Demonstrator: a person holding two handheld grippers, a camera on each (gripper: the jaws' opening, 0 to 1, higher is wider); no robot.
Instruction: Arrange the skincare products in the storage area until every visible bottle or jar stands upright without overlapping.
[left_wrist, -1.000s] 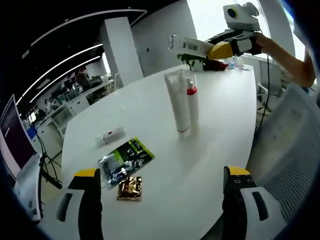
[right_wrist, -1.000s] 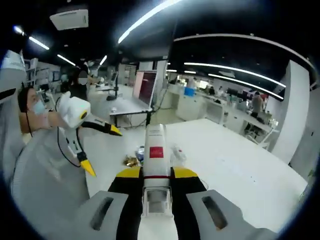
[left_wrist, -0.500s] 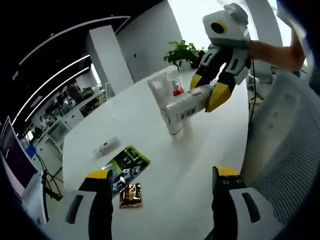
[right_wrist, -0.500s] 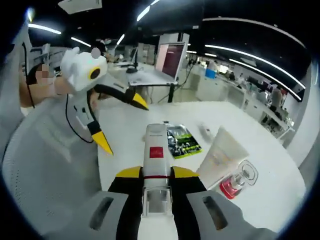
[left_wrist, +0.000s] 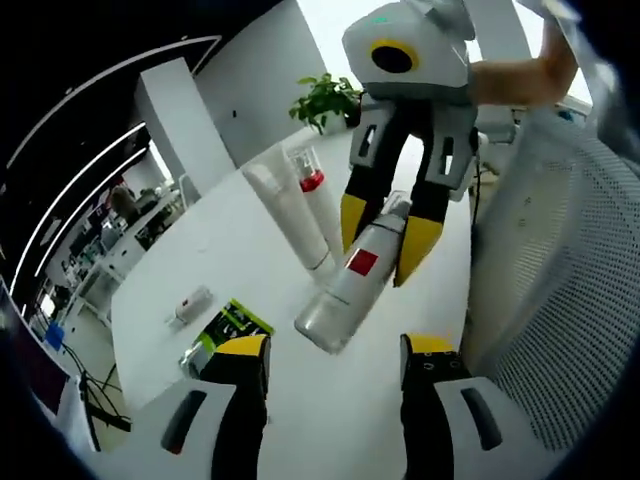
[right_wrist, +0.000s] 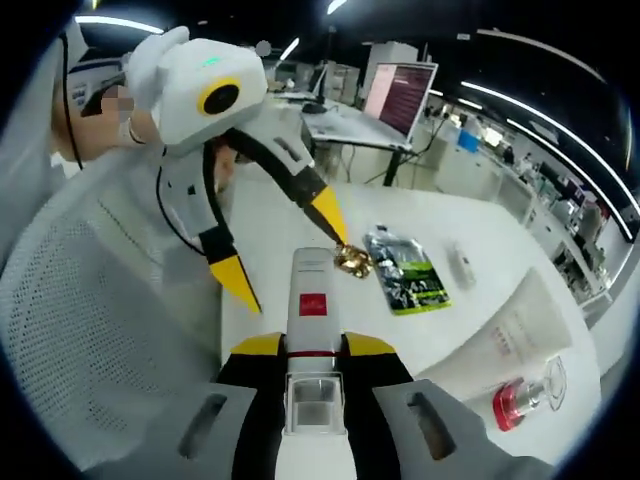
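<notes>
Left gripper view: left gripper (left_wrist: 325, 360), jaws apart and empty, at bottom; centre frame, right gripper (left_wrist: 385, 235) clamps the red-labelled tube (left_wrist: 350, 285) above the table (left_wrist: 230, 240); white tube (left_wrist: 290, 215) and red-capped bottle (left_wrist: 312, 200) already upright upper centre. Right gripper view: same red-labelled tube centre, green sachet (right_wrist: 405, 275) flat right of centre; this tube is not yet placed.

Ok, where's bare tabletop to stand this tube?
Bare white table lies between the standing tube and the small white item. It is crowded beside the green packet and gold packet, near the left claw.
</notes>
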